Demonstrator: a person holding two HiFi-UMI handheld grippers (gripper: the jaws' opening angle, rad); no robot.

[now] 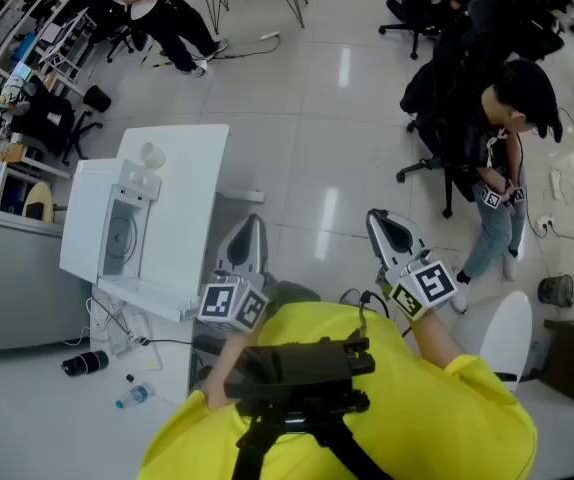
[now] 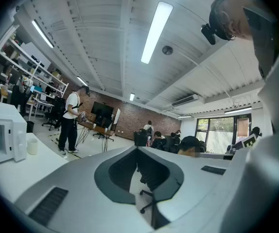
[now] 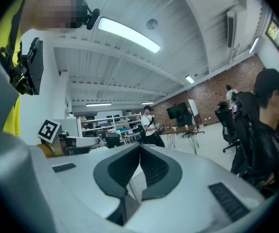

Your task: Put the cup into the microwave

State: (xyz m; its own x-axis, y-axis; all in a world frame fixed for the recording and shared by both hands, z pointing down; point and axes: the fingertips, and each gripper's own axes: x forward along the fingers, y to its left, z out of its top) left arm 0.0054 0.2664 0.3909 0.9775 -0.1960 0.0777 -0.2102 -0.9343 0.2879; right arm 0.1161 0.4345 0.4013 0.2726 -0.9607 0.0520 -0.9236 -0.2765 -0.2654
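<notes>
Cup [image 2: 31, 146] by the microwave [image 2: 1, 142], well left of left gripper [image 2: 138, 149] and right gripper [image 3: 140, 147] (jaws together, empty)

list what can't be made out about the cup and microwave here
- Whether the cup holds anything: too small in the head view, seen only from the side in the left gripper view.
- Microwave door and inside: small and steeply angled in the head view, cut off by the left edge in the left gripper view.
- Dark object on the floor: too small to identify in the head view.
</notes>
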